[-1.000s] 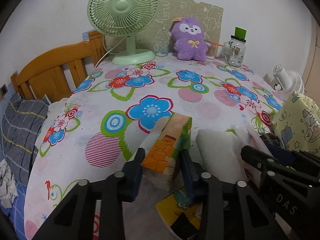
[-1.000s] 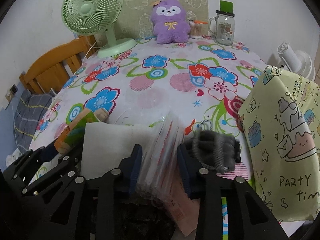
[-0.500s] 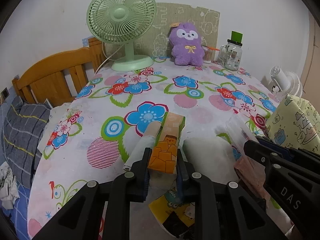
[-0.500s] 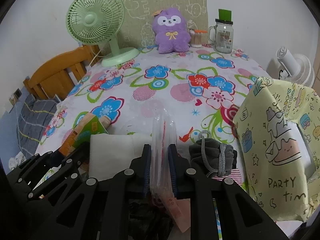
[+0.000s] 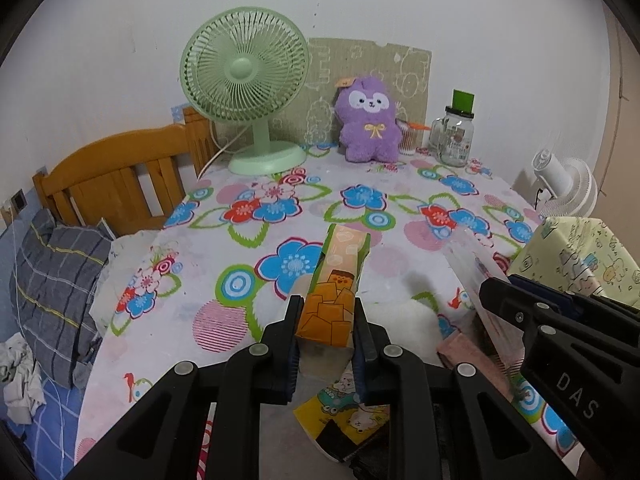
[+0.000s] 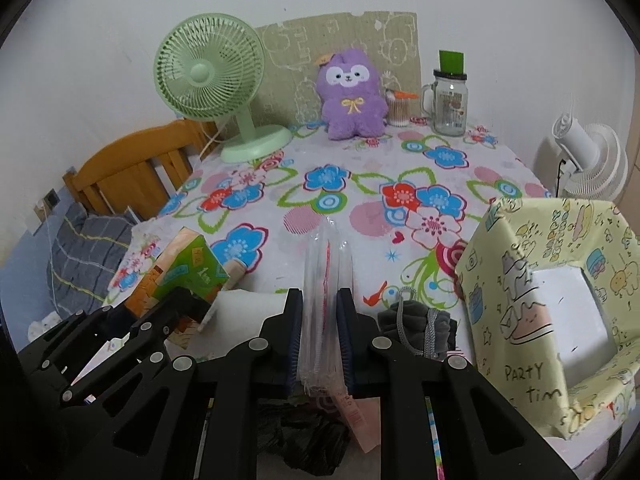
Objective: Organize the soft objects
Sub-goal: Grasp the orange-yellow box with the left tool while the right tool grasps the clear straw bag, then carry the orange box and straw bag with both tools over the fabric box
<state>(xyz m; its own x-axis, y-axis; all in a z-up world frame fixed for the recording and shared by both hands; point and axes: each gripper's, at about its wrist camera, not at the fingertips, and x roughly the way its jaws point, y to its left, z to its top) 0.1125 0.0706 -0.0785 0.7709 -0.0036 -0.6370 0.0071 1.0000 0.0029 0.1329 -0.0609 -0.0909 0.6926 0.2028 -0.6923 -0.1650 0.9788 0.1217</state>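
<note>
My left gripper (image 5: 325, 312) is shut on an orange-and-green tissue pack (image 5: 334, 288) and holds it above the floral table. The pack also shows in the right wrist view (image 6: 180, 276). My right gripper (image 6: 319, 304) is shut on a clear plastic packet (image 6: 326, 280) with red print, held upright; it also shows in the left wrist view (image 5: 476, 276). A white soft pad (image 6: 248, 306) and a grey drawstring pouch (image 6: 416, 326) lie near the table's front. A purple plush toy (image 5: 368, 124) sits at the back.
A yellow-green patterned box (image 6: 552, 312) with an opening stands at the right. A green fan (image 5: 244, 92) and a glass jar (image 5: 456, 136) stand at the back. A wooden bed frame (image 5: 116, 176) and grey blanket (image 5: 56, 288) are left. A white fan (image 6: 588, 160) is right.
Both grippers closed from open onto their items, then lifted them: the tissue pack in the left, the clear packet in the right. Both views have risen and pulled back from the table.
</note>
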